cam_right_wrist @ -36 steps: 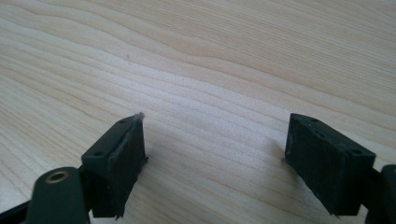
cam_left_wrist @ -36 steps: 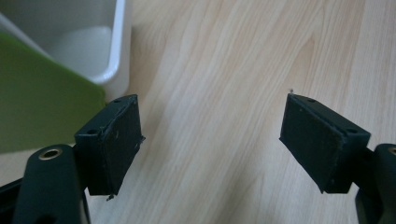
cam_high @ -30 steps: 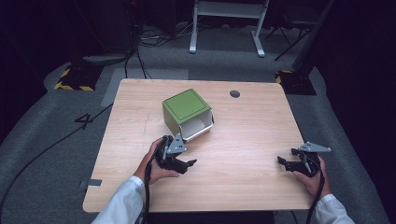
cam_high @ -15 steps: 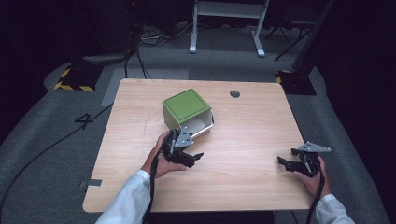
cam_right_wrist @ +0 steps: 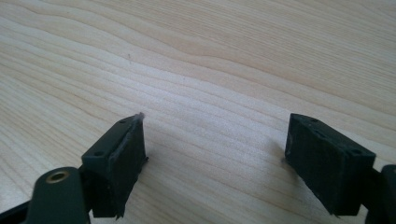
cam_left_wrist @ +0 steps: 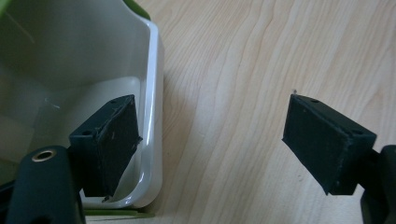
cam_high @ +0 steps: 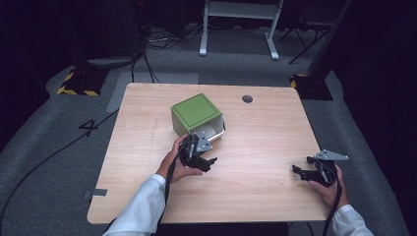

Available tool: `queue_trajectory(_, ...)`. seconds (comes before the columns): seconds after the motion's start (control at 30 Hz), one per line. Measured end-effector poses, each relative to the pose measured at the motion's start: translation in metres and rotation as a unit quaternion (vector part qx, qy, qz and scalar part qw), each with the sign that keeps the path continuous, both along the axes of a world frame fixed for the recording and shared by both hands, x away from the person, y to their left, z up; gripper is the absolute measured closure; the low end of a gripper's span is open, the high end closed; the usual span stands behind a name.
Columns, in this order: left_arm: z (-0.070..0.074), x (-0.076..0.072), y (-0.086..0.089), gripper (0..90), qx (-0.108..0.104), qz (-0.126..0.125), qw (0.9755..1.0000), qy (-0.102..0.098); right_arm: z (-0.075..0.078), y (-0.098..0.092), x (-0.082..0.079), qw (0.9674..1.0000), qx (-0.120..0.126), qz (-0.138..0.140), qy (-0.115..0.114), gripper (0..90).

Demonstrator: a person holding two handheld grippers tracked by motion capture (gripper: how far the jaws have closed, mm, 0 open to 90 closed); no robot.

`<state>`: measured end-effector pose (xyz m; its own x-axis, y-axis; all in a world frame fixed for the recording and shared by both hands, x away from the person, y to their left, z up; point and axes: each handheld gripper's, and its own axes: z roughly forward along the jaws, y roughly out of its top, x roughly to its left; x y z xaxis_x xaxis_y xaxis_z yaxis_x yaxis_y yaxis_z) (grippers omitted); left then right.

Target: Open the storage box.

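**Left jaws straddle the rim of the tipped container**

While we have no grip on anything yet, our left gripper has its jaws spread wide on either side of the white rim of the green container. In the left gripper view, one pad sits inside the white cavity, close against the inner wall, and the other pad stands well apart over bare wood. Neither pad presses on the rim, so we judge the approach done and the closing, plus whatever lift or turn is meant to follow, all to come.

The container lies on its side on the wooden surface, just ahead of our left jaws. Its open mouth points toward us and a little to our right, straight at the left jaws, and a flat green wall faces up. It is nearly cube-shaped, so it has no marked long axis; the line from mouth to closed base runs level with the surface and away from the jaws.

Our right gripper rests well apart from the container, near the surface's right edge. Its jaws are also wide, with only bare wood between the pads.
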<state>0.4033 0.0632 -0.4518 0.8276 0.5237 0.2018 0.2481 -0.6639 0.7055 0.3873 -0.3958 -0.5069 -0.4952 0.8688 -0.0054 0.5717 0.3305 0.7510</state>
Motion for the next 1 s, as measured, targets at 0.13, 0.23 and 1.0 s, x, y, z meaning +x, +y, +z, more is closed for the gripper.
queue_trajectory(0.13,-0.004,0.002,-0.003,21.1,0.011,0.007,0.9999,-0.003,0.0,0.0,0.0,1.0,0.0,0.0,0.0,20.4)
queue_trajectory(0.23,-0.005,0.003,-0.004,23.0,0.02,0.015,0.9997,-0.007,0.0,0.0,0.0,1.0,0.0,0.0,0.0,20.4)
queue_trajectory(1.0,-0.005,0.009,0.015,68.6,-0.027,0.061,0.9977,0.013,0.0,0.0,0.0,1.0,0.0,0.0,0.0,20.4)
